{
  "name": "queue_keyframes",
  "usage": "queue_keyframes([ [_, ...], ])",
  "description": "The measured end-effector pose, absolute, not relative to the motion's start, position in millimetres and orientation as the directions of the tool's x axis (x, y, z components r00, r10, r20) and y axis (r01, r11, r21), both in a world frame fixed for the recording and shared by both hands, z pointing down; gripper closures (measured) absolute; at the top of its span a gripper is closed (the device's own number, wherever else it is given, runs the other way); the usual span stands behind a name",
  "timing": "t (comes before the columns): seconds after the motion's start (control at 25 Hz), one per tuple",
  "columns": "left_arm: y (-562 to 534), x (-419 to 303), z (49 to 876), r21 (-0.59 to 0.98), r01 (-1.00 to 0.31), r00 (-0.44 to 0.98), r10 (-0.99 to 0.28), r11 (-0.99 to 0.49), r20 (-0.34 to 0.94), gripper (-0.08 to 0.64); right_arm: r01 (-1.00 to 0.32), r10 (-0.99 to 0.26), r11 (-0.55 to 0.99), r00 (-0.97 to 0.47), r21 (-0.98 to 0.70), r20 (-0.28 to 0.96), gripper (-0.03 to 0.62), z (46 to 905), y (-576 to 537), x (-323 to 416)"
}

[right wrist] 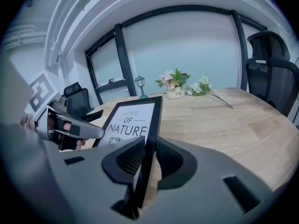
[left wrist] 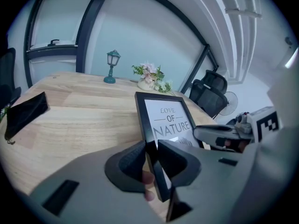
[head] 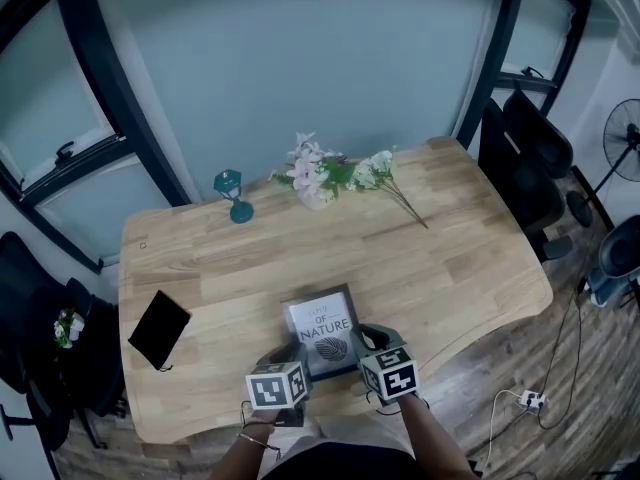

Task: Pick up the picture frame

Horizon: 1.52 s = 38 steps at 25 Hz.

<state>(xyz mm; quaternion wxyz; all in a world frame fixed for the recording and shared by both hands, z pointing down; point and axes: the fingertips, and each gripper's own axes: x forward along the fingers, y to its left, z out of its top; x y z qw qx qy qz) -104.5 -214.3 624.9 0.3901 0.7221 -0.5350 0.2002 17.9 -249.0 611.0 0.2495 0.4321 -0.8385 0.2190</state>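
While left gripper and right gripper fingers clamp the picture frame, flowers sit in a vase

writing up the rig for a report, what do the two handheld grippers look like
The two match. The left gripper and the right gripper each have a smooth grey plastic shell with rounded jaws, lined inside with dark ribbed pads. Each carries a white cube printed with black square markers on its faces.
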Motion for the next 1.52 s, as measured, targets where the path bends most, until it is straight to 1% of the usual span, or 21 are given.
queue_keyframes([
  [0.68,-189.6,-109.4,581.5,0.340,-0.929,0.344,-0.681,-0.146,0.647,0.486,-0.837,-0.669,0.530,-0.512,-0.137,0.538,0.518,570.6,-220.9,14.8],
  [0.96,-183.6,-106.9,550.1,0.316,-0.933,0.338,-0.721,-0.173,0.605,0.486,-0.840,-0.696,0.528,-0.513,-0.125,0.503,0.518,547.1,-211.8,22.0],
  [1.52,-159.6,-98.7,515.5,0.302,-0.931,0.344,-0.763,-0.203,0.548,0.486,-0.844,-0.740,0.526,-0.513,-0.100,0.436,0.518,512.0,-187.7,30.9],
])
